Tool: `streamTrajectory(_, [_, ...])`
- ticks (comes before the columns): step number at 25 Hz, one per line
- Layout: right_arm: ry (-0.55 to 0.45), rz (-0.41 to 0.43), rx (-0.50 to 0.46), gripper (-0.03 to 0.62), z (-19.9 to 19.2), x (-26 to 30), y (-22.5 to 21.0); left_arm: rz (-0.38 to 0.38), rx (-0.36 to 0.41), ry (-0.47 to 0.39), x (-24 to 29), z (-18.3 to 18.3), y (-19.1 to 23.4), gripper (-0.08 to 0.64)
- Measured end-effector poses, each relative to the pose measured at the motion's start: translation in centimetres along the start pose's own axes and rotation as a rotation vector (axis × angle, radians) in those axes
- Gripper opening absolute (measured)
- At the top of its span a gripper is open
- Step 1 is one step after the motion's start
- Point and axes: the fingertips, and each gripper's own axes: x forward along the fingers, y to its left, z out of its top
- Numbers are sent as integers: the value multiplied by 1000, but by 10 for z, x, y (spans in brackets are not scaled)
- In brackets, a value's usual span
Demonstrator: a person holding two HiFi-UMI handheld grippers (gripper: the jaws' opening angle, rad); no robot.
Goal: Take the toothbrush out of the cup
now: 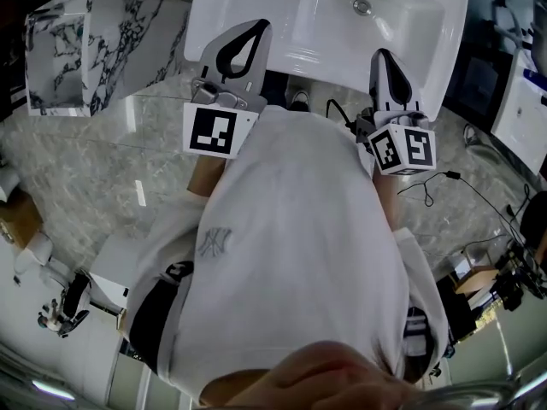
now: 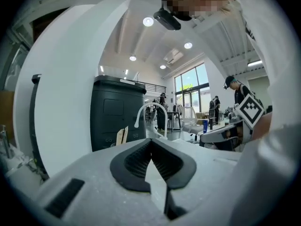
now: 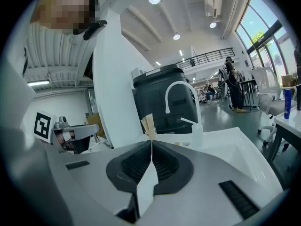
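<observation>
Head view: a person in a white shirt (image 1: 291, 254) faces a white sink (image 1: 427, 32). The left gripper (image 1: 259, 26) and the right gripper (image 1: 381, 55) are held over the sink's near rim, well apart, both pointing at the basin.

Left gripper view: the jaws are pressed together with nothing between them. Beyond them a white faucet (image 2: 153, 109) curves up, with two beige sticks (image 2: 122, 135) just to its left, in front of a dark bin (image 2: 117, 109).

Right gripper view: these jaws are also closed and empty. The beige sticks stand straight ahead at the sink's back edge, left of the faucet and a white pump bottle (image 3: 197, 132). The sticks may be the toothbrush, but they are too small to tell.
</observation>
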Motion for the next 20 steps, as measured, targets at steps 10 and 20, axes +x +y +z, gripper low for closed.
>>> streamTrajectory(10, [15, -78, 9, 15, 14, 53, -3, -58, -45, 35, 48, -2, 58, 14])
streamTrajectory(20, [-4, -196, 17, 15, 20, 53, -22, -73, -98, 28, 57, -14, 82, 15])
